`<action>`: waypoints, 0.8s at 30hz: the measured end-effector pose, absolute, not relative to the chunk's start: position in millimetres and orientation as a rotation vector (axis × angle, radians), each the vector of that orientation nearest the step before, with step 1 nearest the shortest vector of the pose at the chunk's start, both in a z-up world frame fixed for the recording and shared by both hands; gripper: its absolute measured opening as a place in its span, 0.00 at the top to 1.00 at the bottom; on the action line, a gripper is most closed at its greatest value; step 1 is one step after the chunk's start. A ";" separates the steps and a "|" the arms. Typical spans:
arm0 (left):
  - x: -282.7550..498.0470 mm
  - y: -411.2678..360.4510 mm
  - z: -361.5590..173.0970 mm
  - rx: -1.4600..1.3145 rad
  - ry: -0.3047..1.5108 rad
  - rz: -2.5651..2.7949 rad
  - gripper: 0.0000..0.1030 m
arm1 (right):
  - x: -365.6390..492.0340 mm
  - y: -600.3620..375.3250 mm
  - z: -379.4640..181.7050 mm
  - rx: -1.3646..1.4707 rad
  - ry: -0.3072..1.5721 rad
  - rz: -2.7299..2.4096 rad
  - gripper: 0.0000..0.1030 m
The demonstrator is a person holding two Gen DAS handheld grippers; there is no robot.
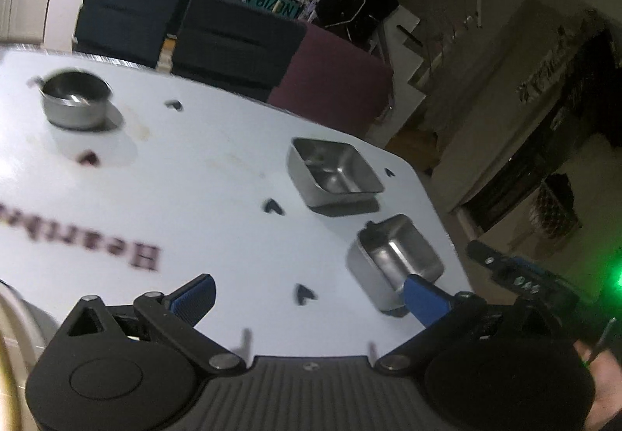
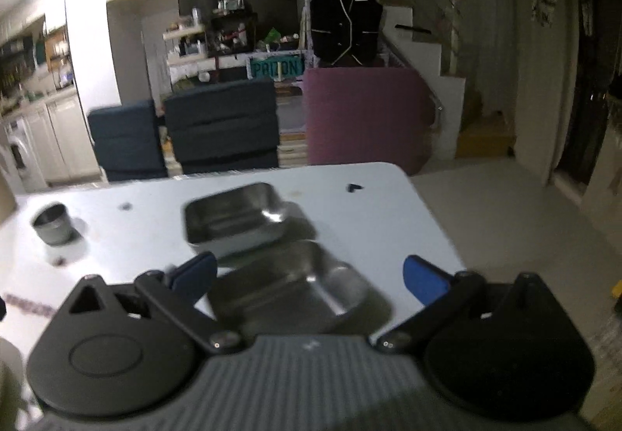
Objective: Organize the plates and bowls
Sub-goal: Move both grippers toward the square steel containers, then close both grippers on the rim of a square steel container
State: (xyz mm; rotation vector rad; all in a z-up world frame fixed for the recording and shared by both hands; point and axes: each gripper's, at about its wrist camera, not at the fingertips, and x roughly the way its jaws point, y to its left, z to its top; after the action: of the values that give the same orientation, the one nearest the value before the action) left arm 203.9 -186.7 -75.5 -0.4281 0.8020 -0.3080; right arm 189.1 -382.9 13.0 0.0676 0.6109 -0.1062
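left gripper (image 1: 311,295) fingers wide, empty | right gripper (image 2: 311,279) fingers wide over near steel tray (image 2: 299,287) | table (image 2: 369,213)

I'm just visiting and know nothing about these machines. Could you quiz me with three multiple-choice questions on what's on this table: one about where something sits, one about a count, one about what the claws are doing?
1. Where on the white table is the round steel cup, as the left camera sees it?
A. Far left
B. Near right corner
C. Between the claw's fingers

2. How many square steel bowls are on the table?
A. One
B. Two
C. Four

3. What state are the left claw and right claw in?
A. Both shut on a bowl
B. One open, one shut
C. Both open, holding nothing

Answers:
1 A, it stands alone at the far left.
2 B, a far square bowl and a near square bowl show.
3 C, blue fingers spread wide, nothing between them gripped.
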 end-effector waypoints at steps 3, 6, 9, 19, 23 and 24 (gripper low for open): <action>216.3 -204.9 -89.3 -0.499 0.830 -0.338 0.15 | 200.5 -392.1 6.6 0.003 0.643 -0.130 0.09; 228.8 -219.9 -104.5 -0.559 0.874 -0.361 0.34 | 217.0 -406.3 -4.8 -0.008 0.677 -0.107 0.23; 242.4 -234.8 -119.9 -0.593 0.907 -0.375 0.45 | 229.4 -414.0 -11.1 -0.008 0.689 -0.040 0.36; 281.3 -272.2 -154.4 -0.581 0.953 -0.383 0.46 | 276.8 -428.2 -48.0 0.009 0.781 0.087 0.49; 289.3 -276.7 -161.1 -0.595 0.950 -0.378 0.46 | 284.6 -433.1 -53.4 0.020 0.775 0.074 0.47; 290.2 -278.1 -161.3 -0.584 0.950 -0.379 0.46 | 285.8 -434.4 -54.3 0.024 0.774 0.065 0.46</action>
State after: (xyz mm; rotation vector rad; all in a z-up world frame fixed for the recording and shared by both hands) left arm 290.2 -278.1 -161.3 -0.5841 0.9503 -0.3794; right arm 285.8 -434.4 -54.3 0.0244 0.7739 0.0652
